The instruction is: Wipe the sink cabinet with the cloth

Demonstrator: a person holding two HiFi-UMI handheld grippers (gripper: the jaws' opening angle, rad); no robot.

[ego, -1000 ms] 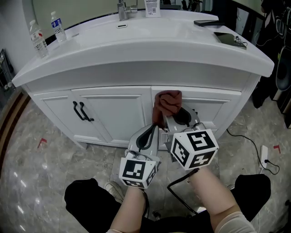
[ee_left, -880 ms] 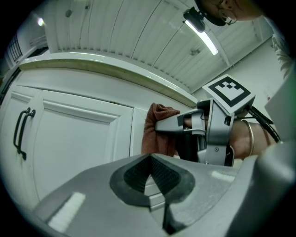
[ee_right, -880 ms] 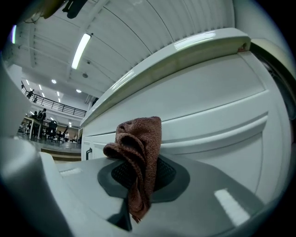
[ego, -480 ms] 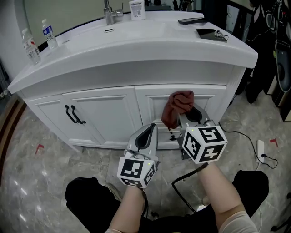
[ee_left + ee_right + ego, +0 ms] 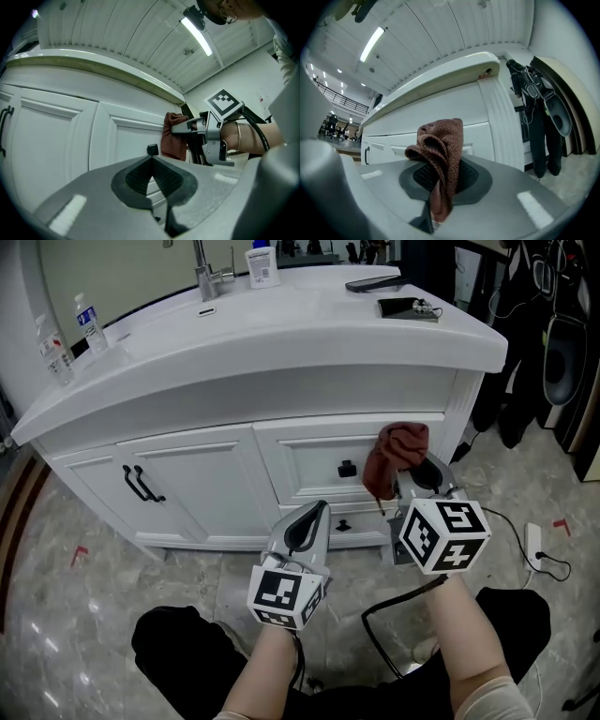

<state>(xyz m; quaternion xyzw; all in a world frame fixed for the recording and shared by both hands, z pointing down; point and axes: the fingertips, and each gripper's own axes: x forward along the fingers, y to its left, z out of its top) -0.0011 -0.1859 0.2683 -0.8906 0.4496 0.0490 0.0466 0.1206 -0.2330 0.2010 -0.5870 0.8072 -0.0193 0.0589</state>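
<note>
Grey marble floor (image 5: 66,577) lies under a white sink cabinet (image 5: 216,479) that fills the upper half of the head view. Its counter (image 5: 281,329) carries a tap (image 5: 204,268) at the top, two water bottles (image 5: 89,322) at upper left and a phone (image 5: 403,307) at upper right, all well away from the work. Right of centre, the right gripper (image 5: 405,472) is clamped on a rust-brown cloth (image 5: 397,448). It holds the cloth up at the right end of the drawer front (image 5: 309,460), just past the black knob (image 5: 346,468). The bunched top stands proud of the jaws, so it looks as if the fabric, not the metal, is meant to meet the paint. The left gripper (image 5: 317,510) hangs lower at centre, apart from the cabinet, apparently just parked out of the way.

The left gripper view shows its jaws together with nothing between them. Beyond their tips at centre are the knob and, just right of it, the cloth, which appears to press against the drawer face, though contact is hard to confirm.

The right gripper view has the cloth pinched between the dark pads at lower centre, with its folds rising above them and a tail hanging below. The cabinet's right corner stands behind, and dark coats (image 5: 534,108) hang at the right edge. Judging by the position, the wipe is working along the cabinet's right side.
</note>
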